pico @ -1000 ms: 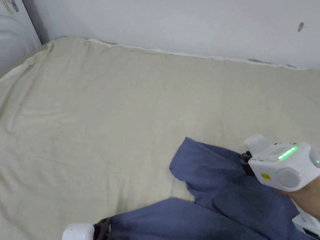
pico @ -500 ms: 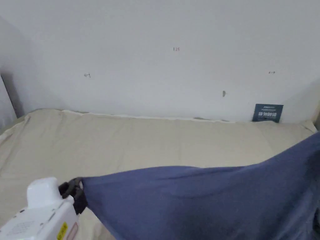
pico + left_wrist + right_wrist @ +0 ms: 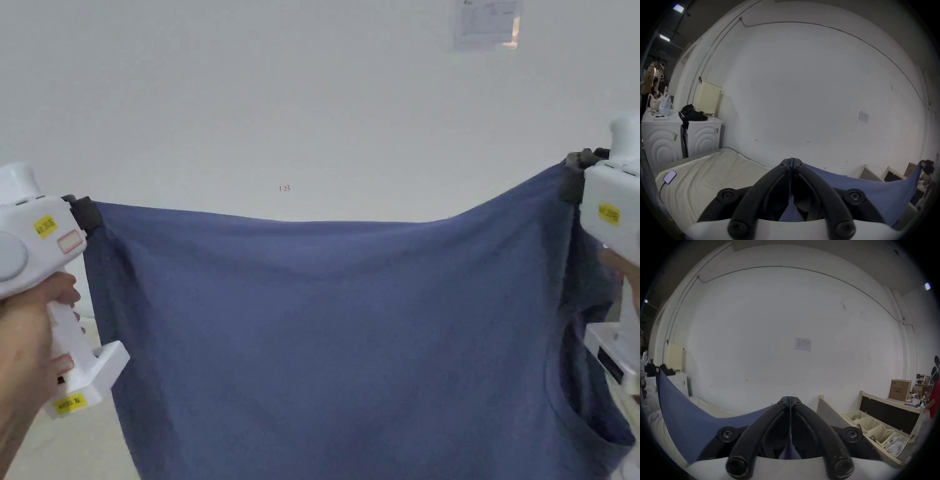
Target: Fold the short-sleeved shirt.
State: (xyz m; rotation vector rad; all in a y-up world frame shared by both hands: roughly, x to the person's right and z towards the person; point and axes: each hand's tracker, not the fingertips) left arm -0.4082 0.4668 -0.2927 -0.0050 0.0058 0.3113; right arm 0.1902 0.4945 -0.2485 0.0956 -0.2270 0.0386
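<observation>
While I hold both handles up: the scene reads as below.
Room: I see a plain white wall (image 3: 312,94) filling the background, with a paper sheet (image 3: 486,24) stuck high on it; white cabinets (image 3: 703,138) stand at the left end of the bed, and wooden-framed bins with baskets (image 3: 873,426) run along the right.
Bed: the cream sheet (image 3: 708,175) lies wrinkled below my left gripper, with a phone (image 3: 669,176) on a cable near its left edge.
Shirt: the blue short-sleeved shirt (image 3: 337,337) hangs in the air in front of me, between me and the wall, spread as a flat curtain.
Long axis: its top edge runs left to right from one gripper to the other, sagging slightly in the middle and higher at my right; the body drops straight down out of the head view.
Edges: the left side edge hangs just beside my left hand (image 3: 28,350); on the right the cloth doubles over, with a curved seam low down.
Open room: bare sheet shows under and to the left of the shirt.
Left gripper (image 3: 84,212): jaws closed tight on the top left corner, cloth pinched between them.
Right gripper (image 3: 578,172): jaws closed tight on the top right corner the same way.
</observation>
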